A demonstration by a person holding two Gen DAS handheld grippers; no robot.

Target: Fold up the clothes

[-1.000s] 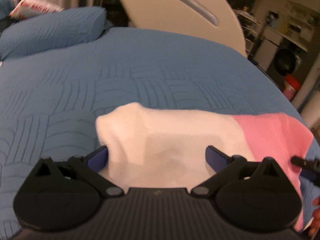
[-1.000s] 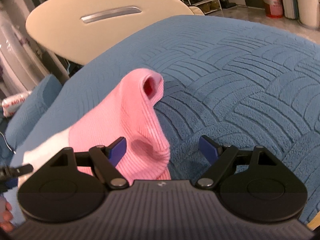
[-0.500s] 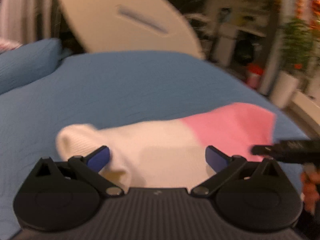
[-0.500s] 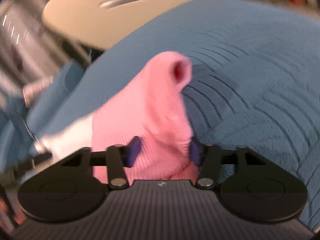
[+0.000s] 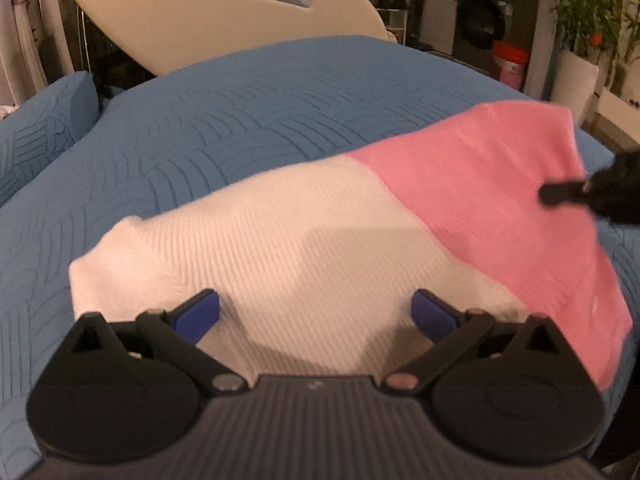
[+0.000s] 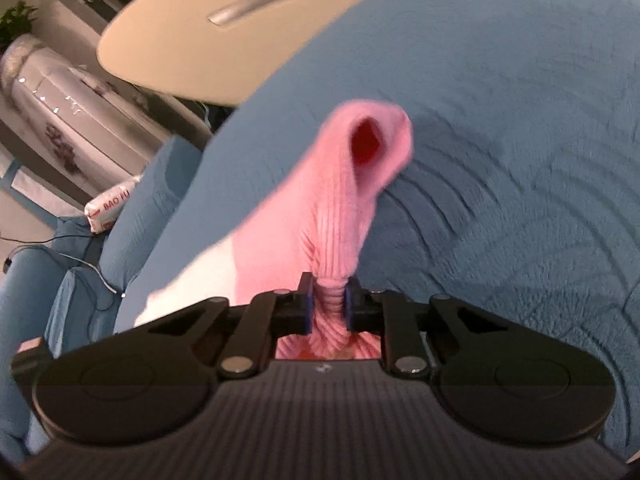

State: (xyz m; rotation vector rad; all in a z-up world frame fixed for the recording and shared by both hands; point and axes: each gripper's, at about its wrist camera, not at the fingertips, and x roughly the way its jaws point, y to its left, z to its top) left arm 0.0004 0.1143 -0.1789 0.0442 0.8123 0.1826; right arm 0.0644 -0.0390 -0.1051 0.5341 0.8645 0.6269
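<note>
Pink-and-white sock [image 5: 360, 240] stretched across blue quilted bedspread [image 5: 240, 120], right gripper [image 6: 327, 302] closing, pads pinching bunched pink cuff at six o'clock, left gripper [image 5: 316, 312] gaping wide over white toe end.

The pink and white knitted garment [image 5: 320, 232] lies on the blue quilted bedspread [image 5: 240, 108]. A blue pillow [image 5: 36, 136] sits far left. The beige headboard [image 5: 224, 20] stands behind the bedspread.

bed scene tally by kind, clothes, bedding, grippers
Clothes: 1, the pink and white garment
Bedding: 2, blue bedspread and blue pillow
Grippers: 2, left gripper and right gripper, closing on the pink end
Total: 5
</note>
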